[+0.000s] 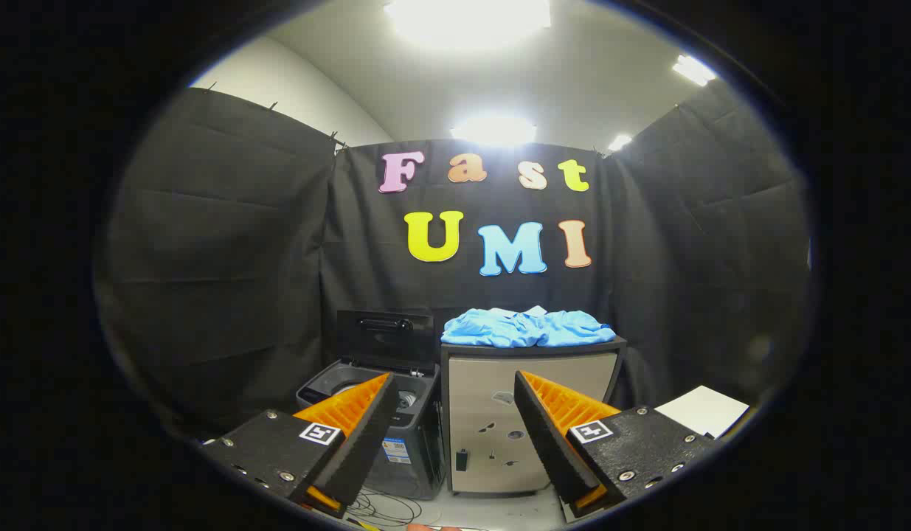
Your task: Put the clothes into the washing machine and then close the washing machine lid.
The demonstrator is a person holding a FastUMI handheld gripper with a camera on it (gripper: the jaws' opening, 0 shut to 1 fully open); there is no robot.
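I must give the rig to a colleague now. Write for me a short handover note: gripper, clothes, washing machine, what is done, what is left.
Gripper: open, holding nothing, some way back from both units.
Blue clothes: heaped on top of the grey cabinet, beyond the fingers.
Washing machine: on the floor beside the cabinet, lid raised.
Done: nothing yet.
Left: grasp clothes, drop them into the drum, close the lid.

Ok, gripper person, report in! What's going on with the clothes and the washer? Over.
Gripper open, fingers apart, holding nothing. Blue clothes heaped on the cabinet, beyond the fingers. Washing machine beside the cabinet, lid up. Cables on floor below.
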